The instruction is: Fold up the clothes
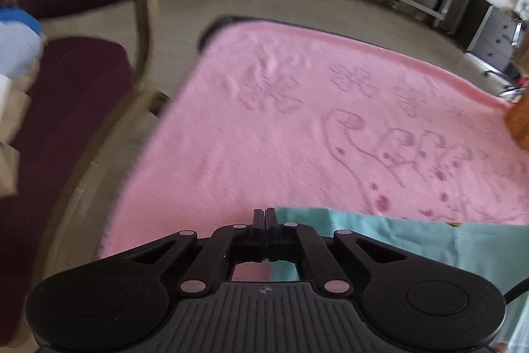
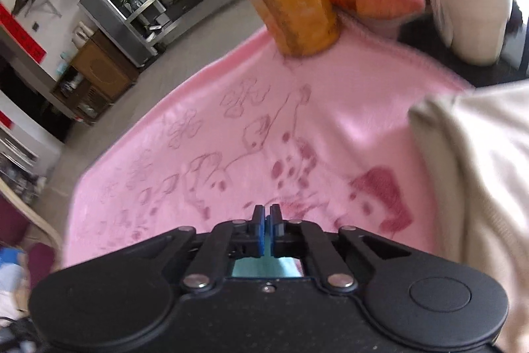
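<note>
Both pinched on the teal garment's near edge

Left gripper (image 1: 265,214) together at the teal garment (image 1: 413,240), cloth stretching lower right; right gripper (image 2: 266,214) clamped on teal too.

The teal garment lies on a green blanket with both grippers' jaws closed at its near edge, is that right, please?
Not quite: the blanket under the teal garment is pink, not green, as the left wrist view shows. The left gripper and right gripper do have their jaws closed.

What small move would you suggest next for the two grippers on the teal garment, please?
Probably lift both together. The left gripper is shut at the edge of the teal garment, the right gripper shut with teal cloth between its fingers, and the garment lies flat on the pink blanket.
</note>
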Motion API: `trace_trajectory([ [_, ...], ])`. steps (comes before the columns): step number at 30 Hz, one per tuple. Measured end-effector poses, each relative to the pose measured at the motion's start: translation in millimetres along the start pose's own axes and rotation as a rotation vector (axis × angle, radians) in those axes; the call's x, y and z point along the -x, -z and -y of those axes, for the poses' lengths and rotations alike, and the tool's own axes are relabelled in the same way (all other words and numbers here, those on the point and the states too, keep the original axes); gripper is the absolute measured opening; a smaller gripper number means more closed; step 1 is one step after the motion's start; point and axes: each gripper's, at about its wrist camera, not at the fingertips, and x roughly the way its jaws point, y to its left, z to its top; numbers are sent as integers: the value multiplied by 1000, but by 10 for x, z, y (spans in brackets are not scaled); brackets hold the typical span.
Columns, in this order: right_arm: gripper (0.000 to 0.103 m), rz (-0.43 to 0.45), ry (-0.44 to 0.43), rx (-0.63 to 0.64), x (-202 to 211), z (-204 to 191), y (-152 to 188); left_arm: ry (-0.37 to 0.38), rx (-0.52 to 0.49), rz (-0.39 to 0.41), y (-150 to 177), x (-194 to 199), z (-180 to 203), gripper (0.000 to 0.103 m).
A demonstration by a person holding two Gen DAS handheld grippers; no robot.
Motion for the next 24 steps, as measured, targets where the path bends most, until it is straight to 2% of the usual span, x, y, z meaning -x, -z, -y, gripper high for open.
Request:
trace_trajectory([
  [1,2,5,28,21,-11,-12,-3,-29,3,-2,0,-9,-22,0],
  [6,0,-35,130,58,-143,29,20,-85,38,-43,-4,-89,-174,0],
  [7,0,-30,155,40,-136,74,13,-72,39,-43,-16,-76,-191,3],
  [9,3,-41,143,-20,-106,206,-23,-17,69,-49,-30,-33,-211,7],
  [10,5,-43,110,-67,-72,268,-45,12,85,-53,-37,-10,-221,21],
  [12,6,-32,46,-135,11,338,-62,69,118,-60,-50,34,-239,39],
  [15,17,-26,-18,-145,89,292,-60,137,149,-66,-65,74,-244,42],
  [19,17,-25,-41,-98,91,169,-30,163,176,-104,-83,-71,-247,41],
  [24,17,-24,-41,-101,60,161,-34,257,221,-110,-117,-185,-260,39],
])
